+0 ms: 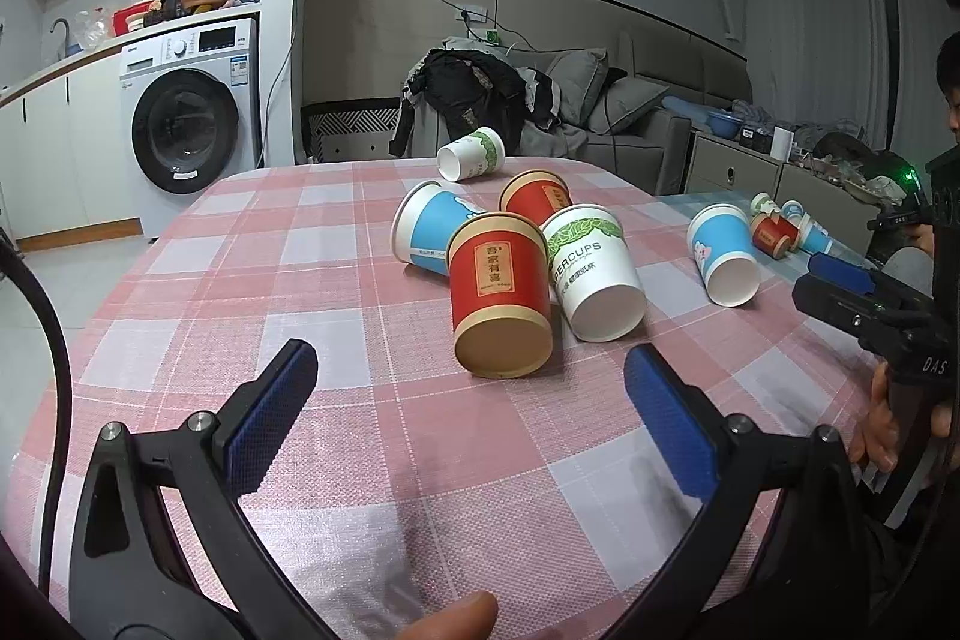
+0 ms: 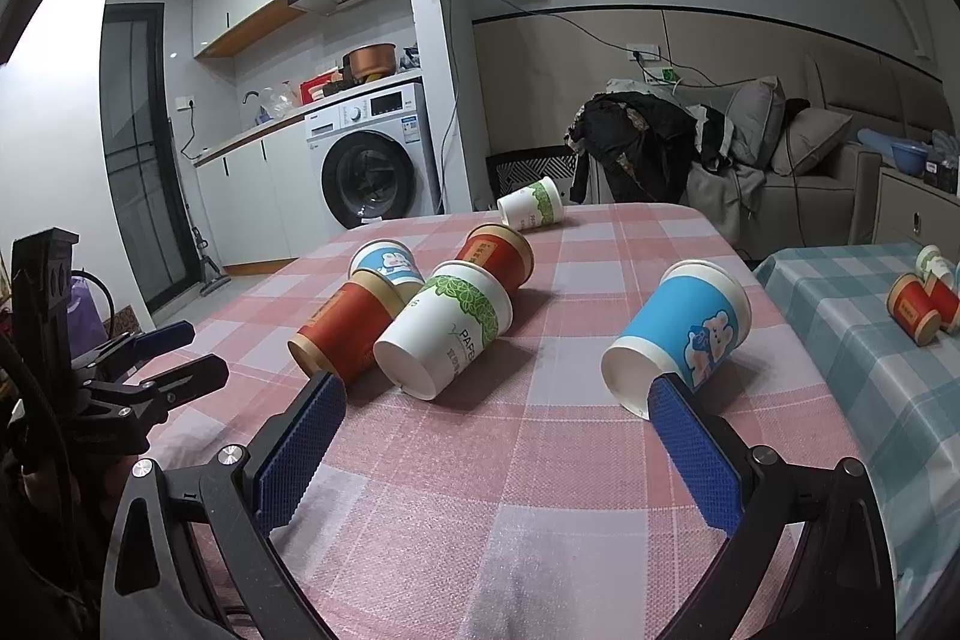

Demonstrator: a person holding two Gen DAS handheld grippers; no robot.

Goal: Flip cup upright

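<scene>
Several paper cups lie on their sides on the pink checked table (image 1: pixel 300 280). Nearest my left gripper (image 1: pixel 471 361) is a red cup (image 1: pixel 498 289), its base toward me; beside it lie a white-and-green cup (image 1: pixel 594 274) and a blue cup (image 1: pixel 429 232). Another blue cup (image 1: pixel 720 253) lies apart to the right. My left gripper is open and empty, just short of the red cup. My right gripper (image 2: pixel 498 394) is open and empty; the lone blue cup (image 2: pixel 684 334) lies just beyond its right finger (image 2: pixel 690 454), the white-and-green cup (image 2: pixel 447 334) ahead.
A second red cup (image 1: pixel 534 196) and a white-and-green cup (image 1: pixel 471 154) lie farther back. A second table with a blue checked cloth (image 2: pixel 870 340) holds more fallen cups on the right. A washing machine (image 2: pixel 372 160) and a sofa (image 2: pixel 780 160) stand beyond.
</scene>
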